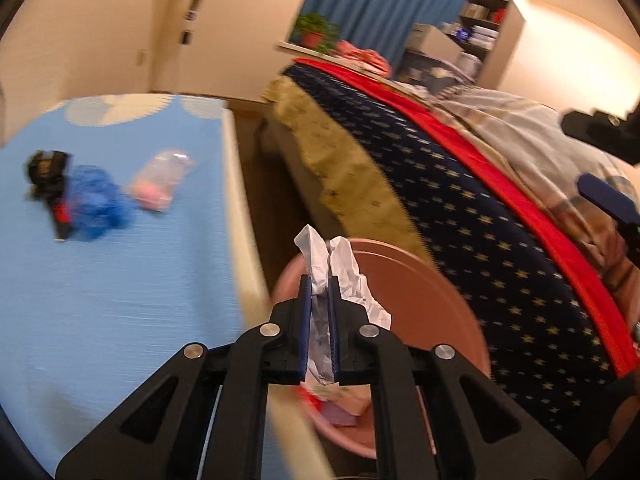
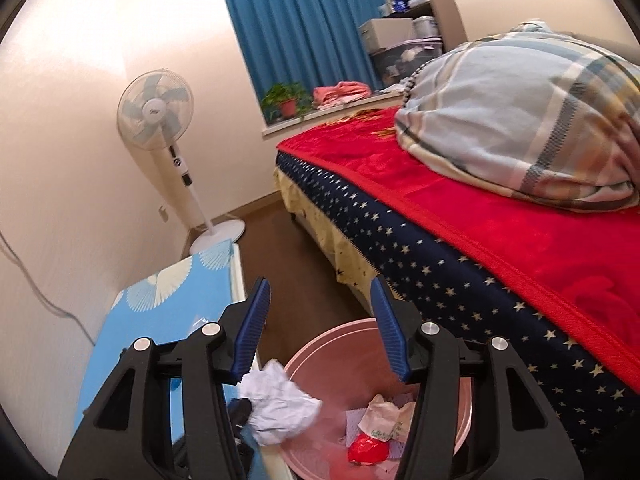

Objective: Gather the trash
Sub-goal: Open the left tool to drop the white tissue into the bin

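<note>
Left gripper (image 1: 319,280) pinching a crumpled white paper (image 1: 344,276), held above the near rim of the pink bin (image 1: 440,288). Best carried further over the bin's middle before letting go, so nothing drops on the floor between table and bed. Still waiting on the blue table (image 1: 120,280) at far left: black wrapper (image 1: 50,176), blue wad (image 1: 98,204), clear packet (image 1: 162,180). Right gripper (image 2: 320,300) spread and empty, hovering over the bin, possibly crowding the drop. Bed (image 2: 460,264) close at right, narrowing the gap.
</note>
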`<act>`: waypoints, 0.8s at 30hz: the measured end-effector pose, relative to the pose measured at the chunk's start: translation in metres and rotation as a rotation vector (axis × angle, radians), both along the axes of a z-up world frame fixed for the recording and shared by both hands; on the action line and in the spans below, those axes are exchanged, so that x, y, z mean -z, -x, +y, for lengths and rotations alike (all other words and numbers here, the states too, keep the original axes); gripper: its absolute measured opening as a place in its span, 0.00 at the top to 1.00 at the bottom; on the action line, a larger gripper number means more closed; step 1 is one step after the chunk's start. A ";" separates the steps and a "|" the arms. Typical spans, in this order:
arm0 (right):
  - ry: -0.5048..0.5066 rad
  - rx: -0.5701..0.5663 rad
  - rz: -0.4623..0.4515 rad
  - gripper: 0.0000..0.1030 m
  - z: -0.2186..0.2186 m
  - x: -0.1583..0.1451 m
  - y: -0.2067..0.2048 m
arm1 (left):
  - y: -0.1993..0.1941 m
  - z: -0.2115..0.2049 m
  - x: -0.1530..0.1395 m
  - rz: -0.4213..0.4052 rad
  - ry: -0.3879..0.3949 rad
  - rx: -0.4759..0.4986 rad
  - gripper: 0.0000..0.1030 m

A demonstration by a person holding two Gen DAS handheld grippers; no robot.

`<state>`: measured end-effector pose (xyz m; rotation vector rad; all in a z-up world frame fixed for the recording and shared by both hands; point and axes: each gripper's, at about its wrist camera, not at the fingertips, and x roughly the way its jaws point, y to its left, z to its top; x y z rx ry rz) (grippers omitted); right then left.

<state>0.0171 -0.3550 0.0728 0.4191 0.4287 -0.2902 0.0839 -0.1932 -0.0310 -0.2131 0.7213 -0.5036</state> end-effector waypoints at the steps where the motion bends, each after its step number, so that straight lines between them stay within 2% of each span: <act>1: 0.002 0.001 0.000 0.49 0.000 0.000 0.000 | 0.000 -0.007 0.001 0.010 0.007 0.036 0.91; 3: 0.010 -0.001 0.006 0.49 0.000 0.002 -0.003 | 0.001 -0.013 0.001 0.003 0.001 0.057 0.88; 6: 0.011 -0.005 0.015 0.49 0.003 0.007 -0.009 | -0.002 0.004 -0.004 -0.016 0.017 -0.002 0.88; 12: 0.006 -0.060 0.022 0.49 0.025 0.022 -0.031 | -0.023 0.065 -0.005 -0.001 0.022 -0.227 0.88; 18: -0.015 -0.154 0.025 0.60 0.058 0.043 -0.062 | -0.042 0.120 -0.001 0.005 -0.003 -0.408 0.88; 21: -0.025 -0.216 0.029 0.68 0.080 0.055 -0.081 | -0.051 0.141 0.001 0.006 -0.005 -0.457 0.88; 24: -0.035 -0.267 0.040 0.72 0.097 0.068 -0.098 | -0.059 0.156 0.003 0.012 0.000 -0.485 0.88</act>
